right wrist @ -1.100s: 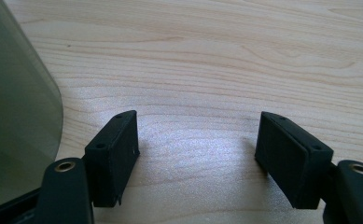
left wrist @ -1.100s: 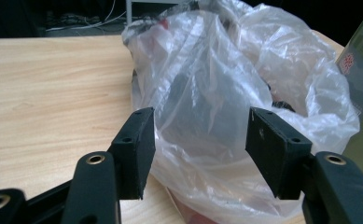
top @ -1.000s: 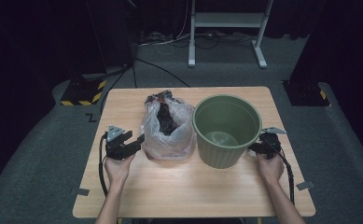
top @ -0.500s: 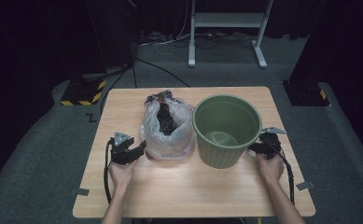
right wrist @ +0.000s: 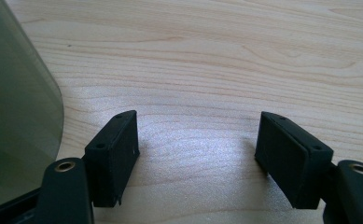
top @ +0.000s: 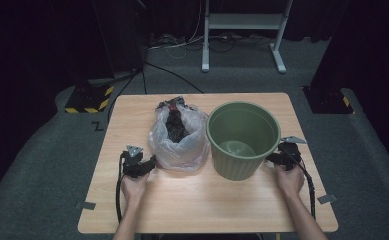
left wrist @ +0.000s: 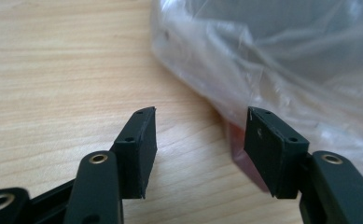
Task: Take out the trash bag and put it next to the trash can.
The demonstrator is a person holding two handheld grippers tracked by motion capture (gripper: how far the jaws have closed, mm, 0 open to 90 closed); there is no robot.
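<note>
Left gripper (left wrist: 198,140) jaws apart over bare wood, nothing between them, right jaw tip just beside the base of the clear plastic bag (left wrist: 282,60); right gripper (right wrist: 198,154) jaws likewise apart and empty, beside the green bucket (top: 242,137) standing right of the bag on the wooden table (top: 207,205).

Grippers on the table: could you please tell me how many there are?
2: the left gripper beside the clear plastic bag, and the right gripper beside the green bucket.

Table (top: 197,210) lit bright from above, bg dark, close-ups soft w/ glare.
</note>
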